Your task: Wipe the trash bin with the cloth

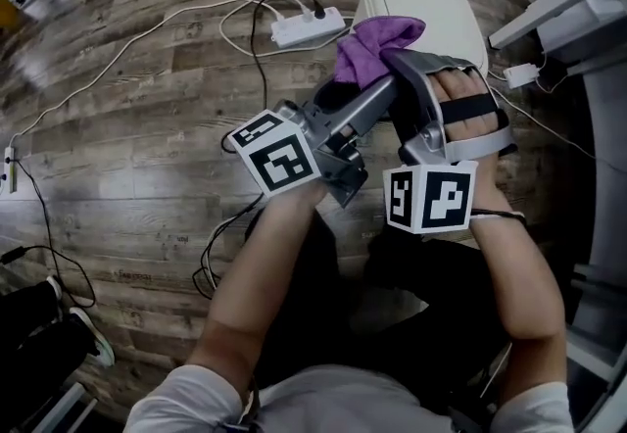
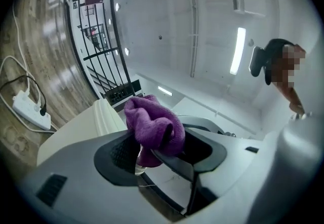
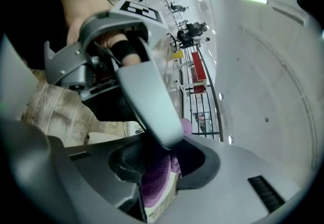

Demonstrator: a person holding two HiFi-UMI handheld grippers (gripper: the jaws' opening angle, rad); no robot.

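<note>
This looks like a large, bare indoor hall (lab or studio, hard to tell): grey-brown wood-plank floor (image 1: 127,157), white plug-in power strip (image 1: 308,26) with trailing cables, black metal railings (image 2: 93,50), long white ceiling strip lights (image 2: 237,50).

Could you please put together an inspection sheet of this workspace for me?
Surface: wooden floor, planks showing.
Job's things: white trash bin stands on the floor; purple cloth held up near it.
Clutter: dark items at the lower-left edge, unclear.
Grippers: left gripper open, jaws wide around the cloth; right gripper shut on the cloth.
Cables: white power strip with plugs in; white cable and black cable trail across the floor.
Surroundings: black railing, white wall, ceiling light.
</note>
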